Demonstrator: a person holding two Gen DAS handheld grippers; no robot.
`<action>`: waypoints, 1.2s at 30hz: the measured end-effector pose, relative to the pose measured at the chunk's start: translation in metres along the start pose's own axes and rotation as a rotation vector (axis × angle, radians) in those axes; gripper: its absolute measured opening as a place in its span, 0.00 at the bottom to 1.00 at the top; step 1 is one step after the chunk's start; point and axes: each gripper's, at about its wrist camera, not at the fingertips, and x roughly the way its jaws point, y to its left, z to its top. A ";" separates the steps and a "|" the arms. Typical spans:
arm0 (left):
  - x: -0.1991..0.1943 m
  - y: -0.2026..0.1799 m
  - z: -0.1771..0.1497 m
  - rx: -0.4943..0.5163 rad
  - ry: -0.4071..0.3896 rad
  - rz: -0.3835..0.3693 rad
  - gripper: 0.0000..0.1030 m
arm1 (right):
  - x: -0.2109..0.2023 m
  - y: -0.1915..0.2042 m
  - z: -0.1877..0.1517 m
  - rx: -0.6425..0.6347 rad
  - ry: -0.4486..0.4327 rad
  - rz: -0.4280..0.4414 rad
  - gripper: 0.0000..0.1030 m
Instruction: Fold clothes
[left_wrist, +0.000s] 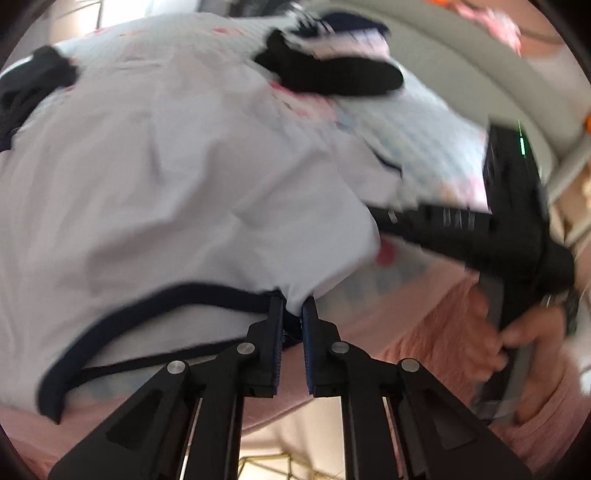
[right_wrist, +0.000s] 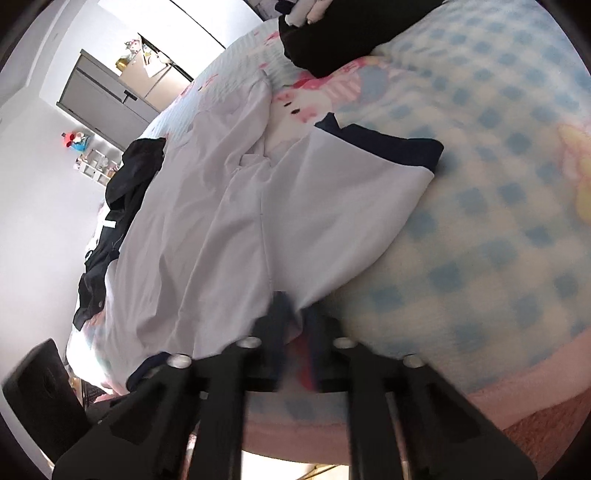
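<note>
A white shirt (left_wrist: 166, 184) with navy trim (left_wrist: 147, 306) lies spread over a bed. My left gripper (left_wrist: 292, 306) is shut on the shirt's near edge, right beside the navy band. In the right wrist view the same shirt (right_wrist: 221, 221) stretches away, a sleeve with a navy cuff (right_wrist: 388, 144) lying out to the right. My right gripper (right_wrist: 295, 317) is blurred and is shut on a bunch of the white cloth at the near edge. In the left wrist view a hand (left_wrist: 517, 343) holds the black body of the right tool (left_wrist: 517, 229); the cloth hides its tips.
The blanket (right_wrist: 498, 221) is blue-checked with cartoon prints and a pink border. Black clothes lie at the far end (left_wrist: 332, 74) and along the left side (right_wrist: 122, 192). A grey cabinet (right_wrist: 107, 99) stands by the wall. A black box (right_wrist: 40, 391) sits beside the bed.
</note>
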 end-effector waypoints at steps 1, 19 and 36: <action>-0.007 0.004 0.002 -0.013 -0.021 0.007 0.09 | -0.003 0.001 0.001 -0.016 -0.021 -0.023 0.04; -0.015 0.030 0.001 -0.116 -0.018 -0.038 0.10 | -0.009 0.002 -0.028 0.143 0.109 0.137 0.35; -0.012 0.023 -0.001 -0.050 0.017 -0.026 0.13 | 0.004 0.021 -0.009 0.048 0.008 0.038 0.11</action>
